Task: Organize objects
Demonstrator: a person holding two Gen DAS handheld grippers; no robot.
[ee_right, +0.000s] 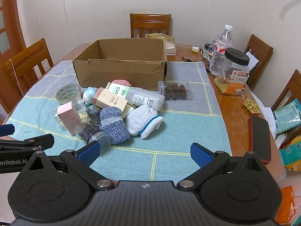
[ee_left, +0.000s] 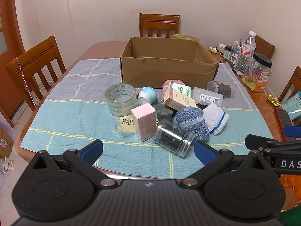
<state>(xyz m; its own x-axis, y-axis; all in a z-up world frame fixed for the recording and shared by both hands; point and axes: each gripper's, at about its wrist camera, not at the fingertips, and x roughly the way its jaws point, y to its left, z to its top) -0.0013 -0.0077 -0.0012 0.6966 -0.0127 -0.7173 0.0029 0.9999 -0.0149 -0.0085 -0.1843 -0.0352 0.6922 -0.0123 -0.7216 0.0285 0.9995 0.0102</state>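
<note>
A pile of small items lies on a blue checked cloth (ee_left: 75, 116) before an open cardboard box (ee_left: 167, 69) (ee_right: 120, 71). In the pile: a tape roll (ee_left: 120, 98) (ee_right: 68, 94), a pink carton (ee_left: 144, 121) (ee_right: 67, 116), a clear jar of dark pieces (ee_left: 175, 137) (ee_right: 94, 133), a blue knit sock (ee_left: 191, 122) (ee_right: 113, 124), a white sock (ee_left: 216, 118) (ee_right: 143, 121), a beige carton (ee_right: 111, 99) and a white bottle (ee_right: 145, 98). My left gripper (ee_left: 148, 151) hangs open near the table's front edge, nothing between its fingers. My right gripper (ee_right: 144, 153) is open too, right of the left one.
Wooden chairs (ee_left: 159, 25) stand around the table. At the right side are a water bottle (ee_right: 221, 49), a black-lidded plastic jar (ee_right: 233, 69), small jars, a gold ornament (ee_right: 252, 105), a dark phone (ee_right: 260, 137) and packets. A second clear jar (ee_right: 175, 90) lies by the box.
</note>
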